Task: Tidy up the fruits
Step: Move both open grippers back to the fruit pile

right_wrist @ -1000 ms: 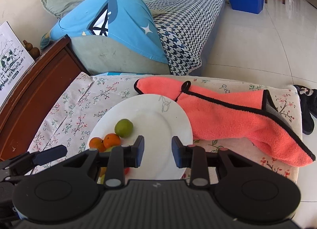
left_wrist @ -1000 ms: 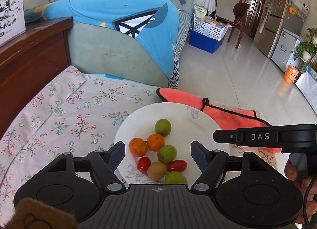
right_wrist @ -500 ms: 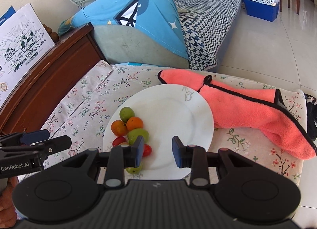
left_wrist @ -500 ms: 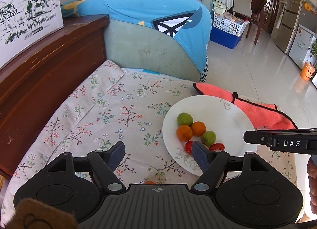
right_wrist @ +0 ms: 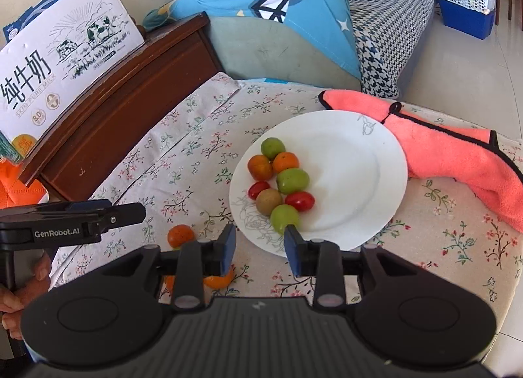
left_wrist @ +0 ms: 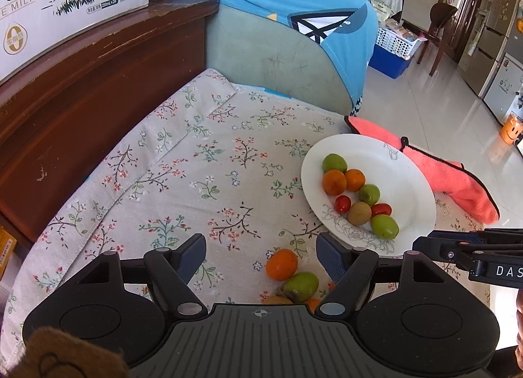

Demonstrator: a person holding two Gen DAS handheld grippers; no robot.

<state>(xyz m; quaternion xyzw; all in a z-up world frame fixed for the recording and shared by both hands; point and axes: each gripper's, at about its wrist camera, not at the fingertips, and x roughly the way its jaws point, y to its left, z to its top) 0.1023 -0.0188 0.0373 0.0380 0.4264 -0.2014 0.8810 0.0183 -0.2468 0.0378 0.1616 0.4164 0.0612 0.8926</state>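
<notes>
Left gripper (left_wrist: pixel 261 255): jaws stood wide apart, nothing between the pads; it hung over the flowered cloth (left_wrist: pixel 183 175) near the loose fruit.
Right gripper (right_wrist: pixel 260 249): jaws stood partly open, a narrower gap than the left's, holding nothing; the tips sat just over the near rim of the plate (right_wrist: pixel 359 181).
Loose fruit, left wrist view: an orange (left_wrist: pixel 281 264) and a green fruit (left_wrist: pixel 300 286) lay touching on the cloth between the left fingers, off the plate and just near-left of its rim. More orange-coloured fruit showed at the gripper body's edge, mostly hidden; count unclear.
Loose fruit, right wrist view: one orange (right_wrist: pixel 179 235) lay left of the right gripper's left finger; another orange piece (right_wrist: pixel 217 280) was partly hidden under that finger.
Plate contents: eight pieces clustered on its left half. Far to near: a green fruit (right_wrist: pixel 273 147), two oranges (right_wrist: pixel 260 167) side by side, a larger green fruit (right_wrist: pixel 292 180), two red tomatoes (right_wrist: pixel 300 200), a brown kiwi (right_wrist: pixel 268 201) between them, and a green fruit (right_wrist: pixel 283 218) nearest the rim. The right half held nothing.
Surroundings: a coral towel (right_wrist: pixel 457 155) lay right of the plate, touching its far-right edge. A milk carton box (right_wrist: pixel 62 60) stood on the wooden cabinet (right_wrist: pixel 130 106) at far left.
</notes>
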